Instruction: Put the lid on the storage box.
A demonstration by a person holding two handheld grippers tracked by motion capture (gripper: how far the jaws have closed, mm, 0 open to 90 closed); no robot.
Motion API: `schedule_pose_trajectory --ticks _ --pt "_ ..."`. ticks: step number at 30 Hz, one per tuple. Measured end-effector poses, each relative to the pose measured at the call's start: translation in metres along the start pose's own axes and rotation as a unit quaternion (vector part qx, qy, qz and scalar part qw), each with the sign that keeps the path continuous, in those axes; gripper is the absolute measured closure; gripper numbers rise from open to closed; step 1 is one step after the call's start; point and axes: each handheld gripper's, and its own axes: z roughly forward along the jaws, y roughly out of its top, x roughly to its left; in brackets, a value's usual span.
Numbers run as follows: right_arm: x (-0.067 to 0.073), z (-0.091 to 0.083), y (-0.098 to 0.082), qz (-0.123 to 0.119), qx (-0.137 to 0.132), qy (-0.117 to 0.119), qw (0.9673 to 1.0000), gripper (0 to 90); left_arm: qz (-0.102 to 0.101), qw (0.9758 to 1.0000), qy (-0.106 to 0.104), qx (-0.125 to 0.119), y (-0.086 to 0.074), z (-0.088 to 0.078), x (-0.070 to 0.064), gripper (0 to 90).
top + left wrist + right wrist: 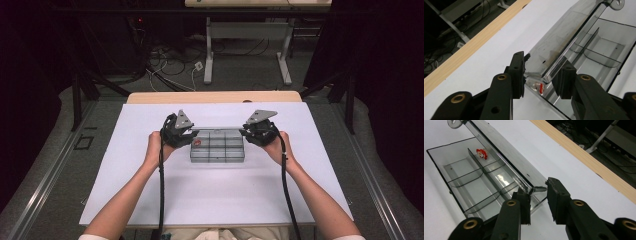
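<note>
The clear plastic box (217,146) sits mid-table between the two grippers, its hinged lid (559,47) standing open along the far edge and its inside split into small compartments, one holding a little red and white piece (482,153). The left gripper (541,72) has the lid's end corner between its fingers (517,72); the jaws stand apart around it and I cannot tell that either pad presses, so it reads as loosened rather than gripping. The right gripper (537,202) straddles the lid's other end corner in the same way, jaws apart, the lid edge just inside the near finger (524,205), with no clear squeeze. The box looks light, stiff and brittle, with thin slick walls that could slide between the pads or crack under a hard pinch. The lid's end corners, between the fingers now, seem the best hold; a gentle, even grip on both ends should keep the thin panel from twisting.
</note>
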Motion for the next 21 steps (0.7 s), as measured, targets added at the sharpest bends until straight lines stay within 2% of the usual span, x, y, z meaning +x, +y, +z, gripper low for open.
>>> schedule_pose_trajectory --ticks 3,10,15,21 --pt "0.002 -0.001 -0.001 0.001 0.003 0.000 1.0000 72.9 -0.008 0.9999 -0.009 0.006 -0.004 -0.003 0.002 65.6" --pt "0.002 -0.005 -0.001 0.010 -0.003 0.005 0.9999 72.0 -0.019 0.9997 -0.011 0.008 -0.012 -0.004 0.002 65.4" --pt "0.003 -0.009 -0.001 0.010 -0.005 0.009 0.9999 71.6 -0.015 0.9998 -0.007 0.009 -0.014 -0.005 0.000 65.4" --pt "0.006 -0.011 -0.003 0.007 -0.003 0.009 0.9999 71.5 -0.010 0.9998 -0.012 0.015 -0.014 -0.007 -0.002 65.0"
